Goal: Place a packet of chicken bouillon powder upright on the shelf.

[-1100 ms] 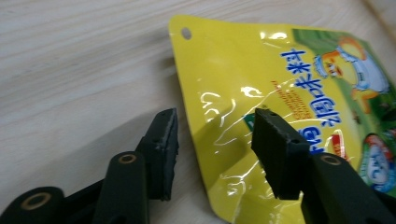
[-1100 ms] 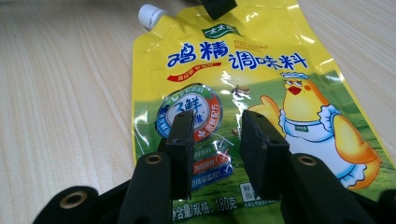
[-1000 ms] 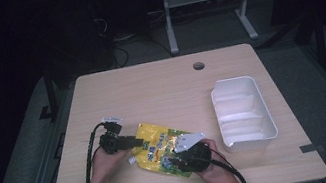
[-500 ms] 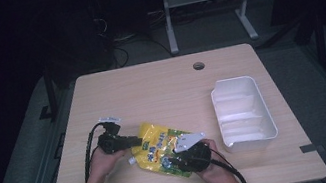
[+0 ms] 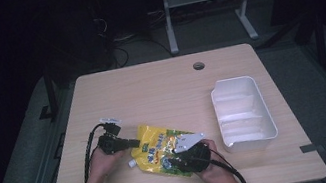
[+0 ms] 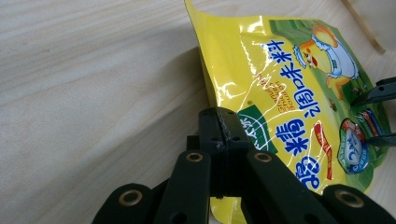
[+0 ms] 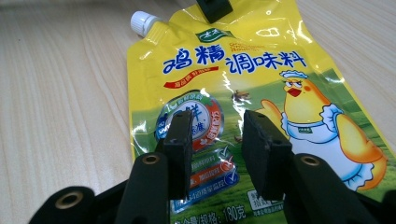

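A yellow seasoning pouch with a white screw cap lies flat near the front edge of a wooden table, between a person's two hands. The left gripper has just been closing and now pinches the pouch's top edge beside the cap. The right gripper rests over the pouch's lower end, its jaws parted above the printed face. A white tray sits well apart to the right.
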`<state>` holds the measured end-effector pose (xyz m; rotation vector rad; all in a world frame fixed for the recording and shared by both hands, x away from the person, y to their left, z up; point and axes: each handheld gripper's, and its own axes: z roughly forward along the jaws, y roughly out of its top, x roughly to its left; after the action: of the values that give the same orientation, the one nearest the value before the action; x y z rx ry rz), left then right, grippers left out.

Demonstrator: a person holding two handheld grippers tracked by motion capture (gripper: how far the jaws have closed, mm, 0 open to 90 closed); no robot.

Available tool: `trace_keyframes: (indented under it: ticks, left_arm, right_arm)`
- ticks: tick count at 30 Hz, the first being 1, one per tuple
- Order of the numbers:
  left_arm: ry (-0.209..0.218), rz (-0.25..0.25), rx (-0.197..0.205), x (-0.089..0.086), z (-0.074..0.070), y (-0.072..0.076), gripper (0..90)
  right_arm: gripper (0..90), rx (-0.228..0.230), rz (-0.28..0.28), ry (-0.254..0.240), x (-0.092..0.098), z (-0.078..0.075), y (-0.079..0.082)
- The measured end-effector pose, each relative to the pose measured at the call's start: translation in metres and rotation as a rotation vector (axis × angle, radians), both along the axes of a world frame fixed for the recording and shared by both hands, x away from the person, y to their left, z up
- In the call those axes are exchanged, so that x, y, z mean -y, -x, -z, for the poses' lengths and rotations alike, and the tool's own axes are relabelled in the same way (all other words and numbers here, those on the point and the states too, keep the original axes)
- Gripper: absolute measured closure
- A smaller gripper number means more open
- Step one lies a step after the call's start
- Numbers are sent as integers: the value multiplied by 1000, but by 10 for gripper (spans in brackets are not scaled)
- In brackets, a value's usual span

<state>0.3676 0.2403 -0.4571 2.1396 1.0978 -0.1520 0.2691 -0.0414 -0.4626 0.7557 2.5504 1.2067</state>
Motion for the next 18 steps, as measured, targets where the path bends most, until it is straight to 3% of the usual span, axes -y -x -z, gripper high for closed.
trace_keyframes:
  ticks: [3,5,8,11,18]
  left_arm:
    - [-18,5,27,2,-4,2,900]
    - [4,1,22,0,-6,2,900]
    - [5,12,27,-1,-9,3,900]
    - [14,16,38,-2,-11,4,900]
    - [84,51,70,-7,-29,10,900]
  right_arm:
    - [614,-3,-2,-5,0,0,0]
    - [611,-3,-2,-5,-1,1,0]
    - [600,19,-7,8,-2,1,2]
    - [590,10,-3,-3,-1,1,2]
    - [524,-19,28,-41,7,-4,-1]
